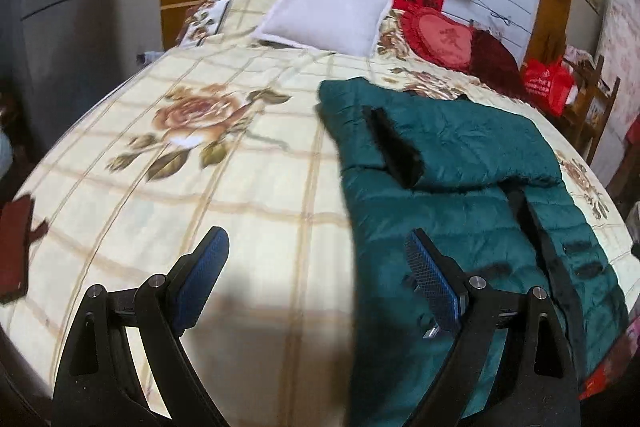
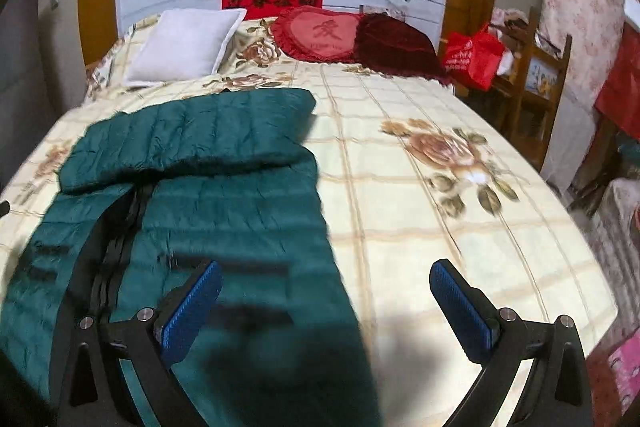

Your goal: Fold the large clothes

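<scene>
1. On the bed [image 1: 248, 195], the green padded coat [image 1: 460, 155] lies flat on the floral cover, front up, with its dark zipper band [image 1: 532, 227] running toward the foot. In the left wrist view it fills the 3 o'clock half of the frame; in the right wrist view it fills the 9 o'clock half. Its top portion already lies doubled over the body, with one black-trimmed cuff [image 1: 394, 147] resting on top.
2. The left gripper [image 1: 316, 259] stands wide, with nothing between its blue pads; its right-hand pad hangs over the coat's edge.
3. The right gripper [image 2: 326, 291] likewise stands wide and empty; its left-hand pad hangs over the hem area.
4. Judged step in hand: approach the near hem for the next fold.
5. Recommended method: set each gripper at one lower corner of the coat, well apart, and pinch both layers of padding, not the cover beneath.
6. Lift both corners evenly and carry them toward 12 o'clock, where the white pillow [image 1: 324, 13] lies, keeping the zipper band straight.
7. Risk: slippery quilted fabric may slide from a shallow pinch.
</scene>
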`<state>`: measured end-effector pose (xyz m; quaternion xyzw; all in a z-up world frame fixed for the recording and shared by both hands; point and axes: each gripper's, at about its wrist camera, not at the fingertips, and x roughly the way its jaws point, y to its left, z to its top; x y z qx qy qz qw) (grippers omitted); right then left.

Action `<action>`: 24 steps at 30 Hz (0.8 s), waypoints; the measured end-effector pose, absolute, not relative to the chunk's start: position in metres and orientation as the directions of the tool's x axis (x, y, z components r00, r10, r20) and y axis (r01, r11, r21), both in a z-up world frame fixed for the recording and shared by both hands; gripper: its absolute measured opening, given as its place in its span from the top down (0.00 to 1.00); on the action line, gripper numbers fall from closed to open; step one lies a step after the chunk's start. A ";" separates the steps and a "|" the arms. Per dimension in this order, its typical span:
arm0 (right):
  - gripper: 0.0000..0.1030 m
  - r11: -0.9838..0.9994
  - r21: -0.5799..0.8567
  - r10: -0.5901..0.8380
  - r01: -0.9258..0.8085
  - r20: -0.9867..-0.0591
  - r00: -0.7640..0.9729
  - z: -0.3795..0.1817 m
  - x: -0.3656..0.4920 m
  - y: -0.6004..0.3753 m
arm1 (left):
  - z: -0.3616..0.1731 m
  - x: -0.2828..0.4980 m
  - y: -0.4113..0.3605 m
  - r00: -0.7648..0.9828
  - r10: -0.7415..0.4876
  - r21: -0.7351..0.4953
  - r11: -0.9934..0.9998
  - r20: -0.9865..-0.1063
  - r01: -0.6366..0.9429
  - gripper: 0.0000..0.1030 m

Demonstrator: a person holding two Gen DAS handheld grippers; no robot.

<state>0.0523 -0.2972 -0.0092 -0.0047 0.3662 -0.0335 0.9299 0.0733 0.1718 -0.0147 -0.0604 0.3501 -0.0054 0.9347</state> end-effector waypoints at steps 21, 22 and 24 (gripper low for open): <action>0.01 0.906 0.315 0.419 -0.283 -0.764 0.491 -0.092 0.004 -0.327 | -0.065 -0.004 0.153 0.706 -0.110 -0.132 0.991 -0.700 0.024 0.13; 0.01 0.899 0.320 0.431 -0.298 -0.763 0.481 -0.092 0.006 -0.322 | -0.065 -0.006 0.153 0.705 -0.121 -0.143 0.989 -0.699 0.028 0.13; 0.01 0.893 0.321 0.441 -0.314 -0.763 0.473 -0.092 0.010 -0.315 | -0.067 -0.009 0.151 0.701 -0.167 -0.174 0.983 -0.694 0.062 0.13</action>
